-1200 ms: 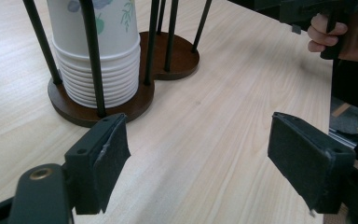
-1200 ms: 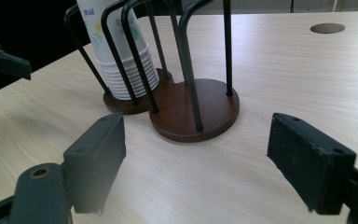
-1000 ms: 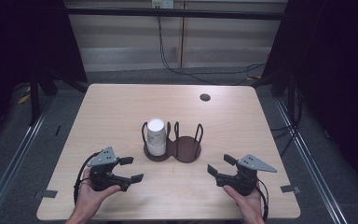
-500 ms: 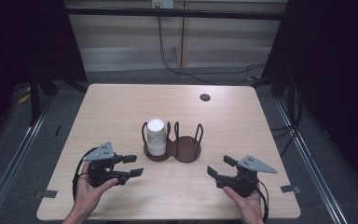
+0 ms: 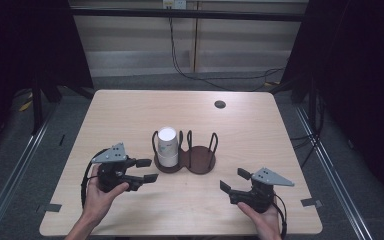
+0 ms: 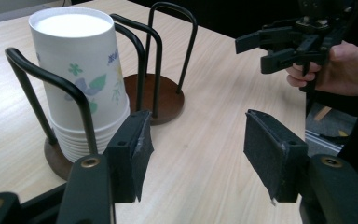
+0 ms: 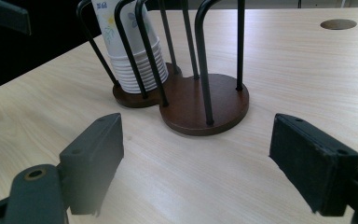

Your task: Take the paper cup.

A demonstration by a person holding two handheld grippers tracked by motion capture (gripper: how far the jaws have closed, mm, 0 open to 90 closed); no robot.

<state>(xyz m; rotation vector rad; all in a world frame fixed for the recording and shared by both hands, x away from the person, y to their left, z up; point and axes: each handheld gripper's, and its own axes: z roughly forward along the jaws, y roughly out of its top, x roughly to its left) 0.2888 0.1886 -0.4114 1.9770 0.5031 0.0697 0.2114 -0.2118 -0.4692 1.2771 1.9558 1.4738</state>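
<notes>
Left gripper hovers just beside the cups, its jaws apart at a narrowed gap with nothing between them. The cups stand nested upside down in the left ring of the rack, mid-surface. The right gripper waits near the front edge, wide and empty, its jaws having just been opening.

Risk: that narrowed gap looks too tight for a cup. Pushing in could hit a wire loop and shove the rack.

Since a second ago, the left gripper has risen, neared the cups and narrowed its gap.
</notes>
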